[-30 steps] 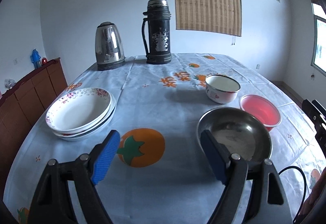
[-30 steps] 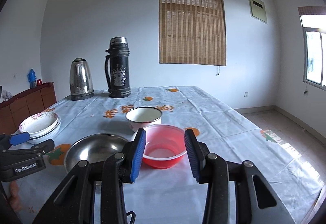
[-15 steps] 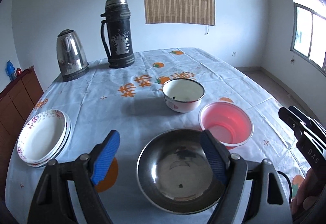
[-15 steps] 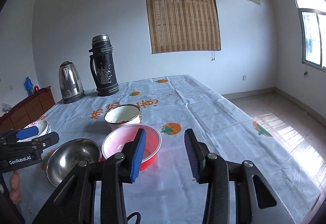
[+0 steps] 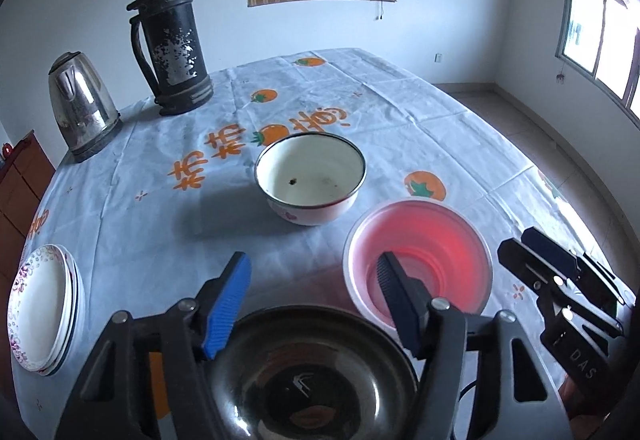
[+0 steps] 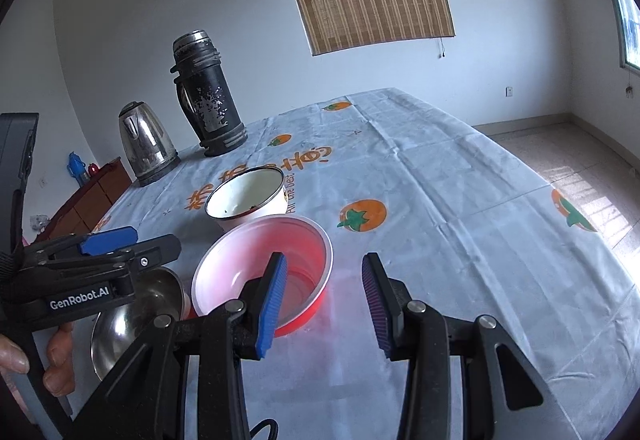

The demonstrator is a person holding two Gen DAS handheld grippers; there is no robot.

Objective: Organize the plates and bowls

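- Steel bowl [image 5: 312, 380] — largest of the loose bowls, at the near edge of the surface [image 5: 420, 128], directly under the left claw [image 5: 312, 296]; its far rim lies between the two pads, untouched.
- Left claw — jaws closing, fairly wide; nothing pressed between them yet.
- Red plastic bowl [image 6: 264, 272] — just beside the steel bowl, rims near or touching; I cannot tell which.
- Right claw [image 6: 324, 304] — jaws about half open, empty; the blue pad hangs over the red bowl's near wall, the other pad outside it over bare cloth.
- White enamel bowl [image 5: 310, 176] — behind the red one, standing apart from it in the left view.
- Stack of floral plates [image 5: 40, 308] — far left edge, already nested.
- Kettle [image 5: 82, 104] and black flask [image 5: 172, 40] — at the back, not part of the job.
- Step in hand, by my judgement: approach for nesting the bowls, each claw lining up on one rim.
- Next move calls for lowering a pad inside the rim and one outside, pinching the wall firmly — thin plastic may flex — then lifting the smaller bowl into the larger.
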